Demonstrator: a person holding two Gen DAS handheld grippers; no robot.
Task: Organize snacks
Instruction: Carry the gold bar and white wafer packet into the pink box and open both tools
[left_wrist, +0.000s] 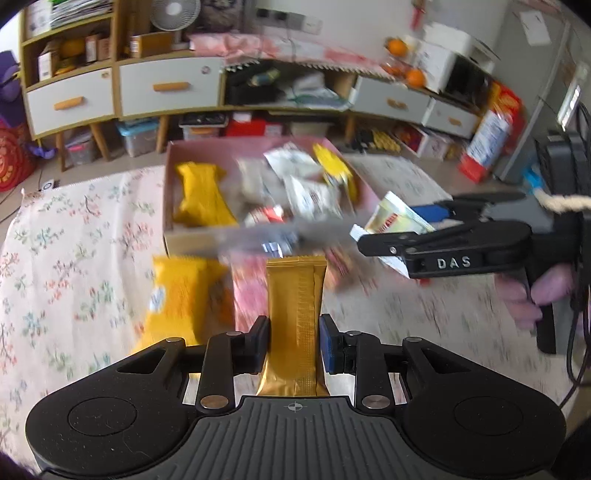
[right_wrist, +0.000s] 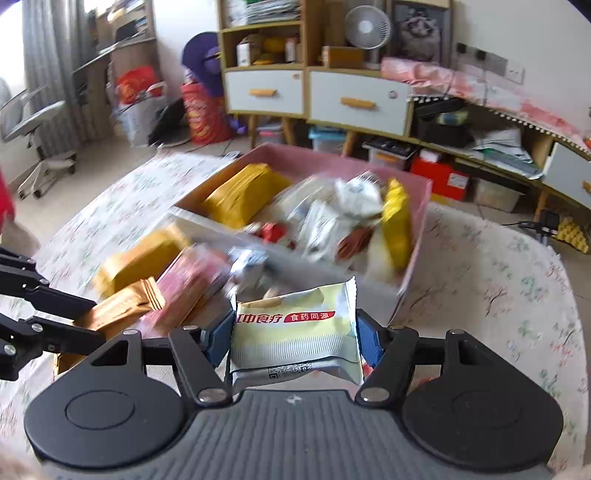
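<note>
My left gripper (left_wrist: 294, 341) is shut on a long golden-brown snack bar (left_wrist: 296, 314), held above the table in front of the pink box (left_wrist: 170, 155). My right gripper (right_wrist: 295, 338) is shut on a pale green and white snack packet (right_wrist: 295, 328) with red Chinese text, held near the box's front wall. In the left wrist view the right gripper (left_wrist: 373, 240) shows at the right with that packet (left_wrist: 397, 218). In the right wrist view the left gripper (right_wrist: 79, 317) shows at the left with the bar (right_wrist: 122, 304). The box holds yellow, white and red packets.
Yellow packets (left_wrist: 177, 295) and a pink packet (left_wrist: 249, 295) lie on the flowered tablecloth (left_wrist: 74, 258) before the box. Beyond the table stands a low cabinet (left_wrist: 170, 88) with drawers, shelves and floor clutter. An office chair (right_wrist: 33, 129) stands far left.
</note>
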